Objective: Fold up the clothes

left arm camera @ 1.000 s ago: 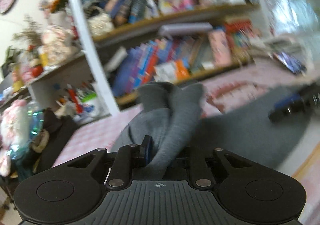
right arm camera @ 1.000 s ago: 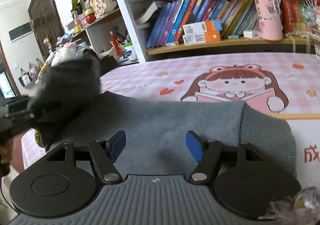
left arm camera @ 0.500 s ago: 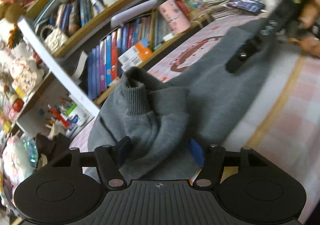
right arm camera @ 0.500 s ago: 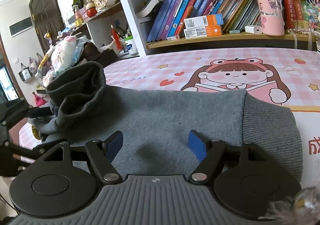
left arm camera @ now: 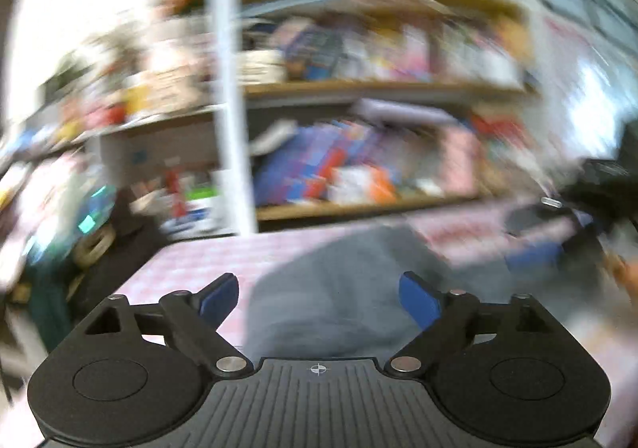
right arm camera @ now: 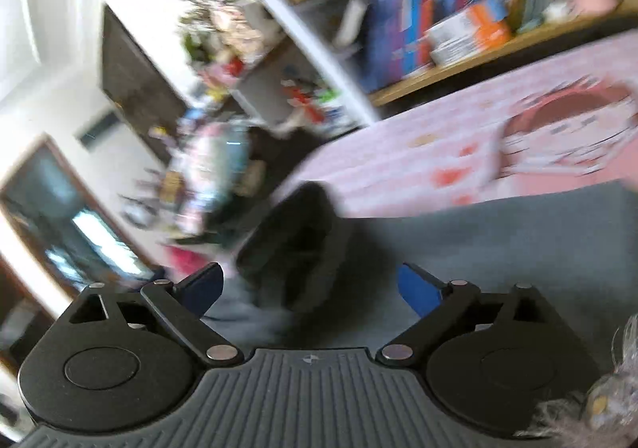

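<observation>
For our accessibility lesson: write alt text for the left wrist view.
A grey knitted garment lies on a pink checked tablecloth, past the left gripper, whose blue-padded jaws have just been opening and hold nothing. Behind stands a blurred bookshelf of colourful books.

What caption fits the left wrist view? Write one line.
Left tongs open above the grey sweater on the pink tablecloth, bookshelf blurred behind.

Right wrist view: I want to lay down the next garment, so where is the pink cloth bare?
Bare pink tablecloth runs between the grey sweater and the bookshelf, out to the cartoon print. The near side is crowded: the sweater fills it, with the left gripper and right gripper open over it, jaws just opened, nothing pinched.
</observation>
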